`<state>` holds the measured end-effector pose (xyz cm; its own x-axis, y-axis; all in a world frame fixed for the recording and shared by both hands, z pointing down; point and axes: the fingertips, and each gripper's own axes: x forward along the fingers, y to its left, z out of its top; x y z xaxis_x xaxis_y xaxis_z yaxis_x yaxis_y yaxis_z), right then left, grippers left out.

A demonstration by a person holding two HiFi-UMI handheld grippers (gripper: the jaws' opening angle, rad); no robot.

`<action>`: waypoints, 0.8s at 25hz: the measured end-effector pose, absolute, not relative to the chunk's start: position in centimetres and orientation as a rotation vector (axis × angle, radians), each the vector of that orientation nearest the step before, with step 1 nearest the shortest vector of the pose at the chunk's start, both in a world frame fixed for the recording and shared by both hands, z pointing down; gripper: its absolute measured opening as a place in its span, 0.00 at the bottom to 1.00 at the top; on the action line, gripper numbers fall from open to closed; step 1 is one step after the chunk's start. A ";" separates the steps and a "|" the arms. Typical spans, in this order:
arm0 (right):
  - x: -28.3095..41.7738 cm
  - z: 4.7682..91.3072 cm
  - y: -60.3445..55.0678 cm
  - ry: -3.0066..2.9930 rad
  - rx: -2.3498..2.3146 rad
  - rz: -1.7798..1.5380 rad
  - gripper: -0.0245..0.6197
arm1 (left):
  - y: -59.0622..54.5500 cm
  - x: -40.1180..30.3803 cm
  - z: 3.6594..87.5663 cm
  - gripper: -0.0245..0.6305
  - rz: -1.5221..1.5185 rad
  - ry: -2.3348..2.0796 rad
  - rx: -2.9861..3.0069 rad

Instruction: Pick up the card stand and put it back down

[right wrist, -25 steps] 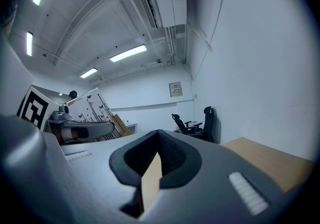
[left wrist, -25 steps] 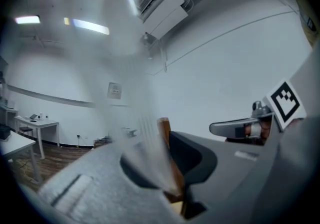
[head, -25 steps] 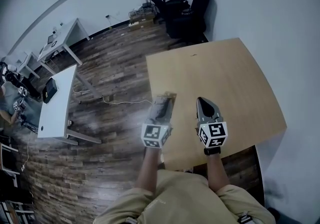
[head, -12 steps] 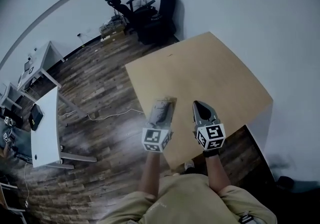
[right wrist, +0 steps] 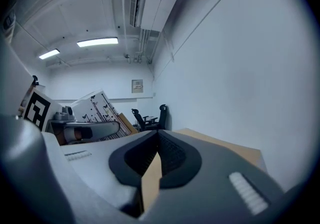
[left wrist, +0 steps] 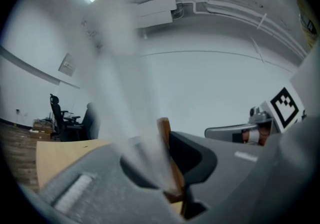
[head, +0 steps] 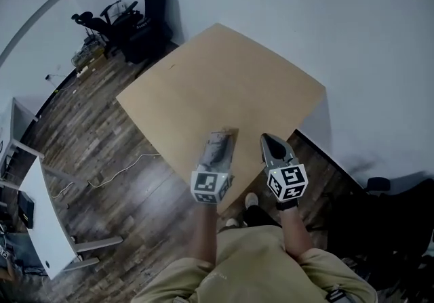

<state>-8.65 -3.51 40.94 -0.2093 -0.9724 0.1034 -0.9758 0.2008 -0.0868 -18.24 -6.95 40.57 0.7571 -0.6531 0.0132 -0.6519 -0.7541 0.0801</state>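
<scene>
With the left gripper (head: 218,139) pinching the card stand (left wrist: 166,143) by its wooden base over the table (head: 224,78) and the right gripper (right wrist: 157,142) pressed together empty, we judge the carry underway; next, lower it upright, then release.

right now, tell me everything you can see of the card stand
The card stand is a white card printed with small black figures, set tilted in a thin brown wooden base. The left gripper is shut on the base, holding it over the near edge of the tan wooden table.
</scene>
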 end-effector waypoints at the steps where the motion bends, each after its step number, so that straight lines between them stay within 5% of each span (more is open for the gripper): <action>1: -7.3 40.7 -2.9 -2.387 1.995 0.202 0.04 | -6.6 -17.0 40.5 0.09 -0.021 -1.029 2.884; 20: 17.0 40.0 -4.2 -2.374 2.108 0.187 0.04 | -9.4 8.8 40.1 0.09 0.049 -0.927 2.961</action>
<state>17.00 -4.16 40.04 -0.1209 -0.9915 0.0487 -0.9869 0.1148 -0.1135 8.83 -9.45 40.11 0.8210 -0.5694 0.0416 -0.5706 -0.8208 0.0267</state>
